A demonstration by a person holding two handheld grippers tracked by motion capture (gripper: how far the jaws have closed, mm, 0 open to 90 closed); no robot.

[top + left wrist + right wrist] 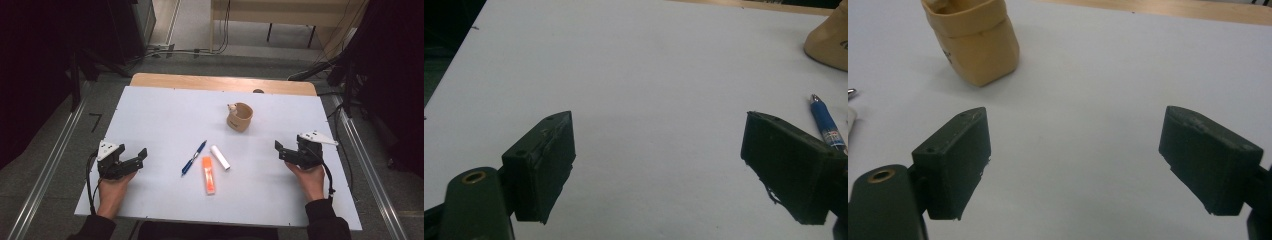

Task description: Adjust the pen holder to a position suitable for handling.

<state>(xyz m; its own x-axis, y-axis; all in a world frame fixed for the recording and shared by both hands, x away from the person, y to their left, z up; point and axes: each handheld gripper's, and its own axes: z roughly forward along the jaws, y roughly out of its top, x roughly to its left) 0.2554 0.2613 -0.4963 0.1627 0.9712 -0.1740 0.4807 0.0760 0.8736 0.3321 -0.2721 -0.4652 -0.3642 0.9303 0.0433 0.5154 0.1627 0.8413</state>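
Nothing was grasped yet: left gripper (131, 161) and right gripper (286, 152) rested wide open, empty, at the counter (165, 115) edges, pen (194, 157), orange marker (208, 175), white stick (220, 157) between, probably bound for the tan cup (239, 117).

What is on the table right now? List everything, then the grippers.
pouch: 1, tan, far centre-right of the table, upright, open top
pen: 1, blue, centre, lying diagonally
white stick: 1, white, just right of the pen
highlighter: 1, orange, near centre, in front of the white stick
table: 1, white top with a wooden far edge
left gripper: 1, black, near-left, open, holding nothing
right gripper: 1, black, near-right, open, holding nothing
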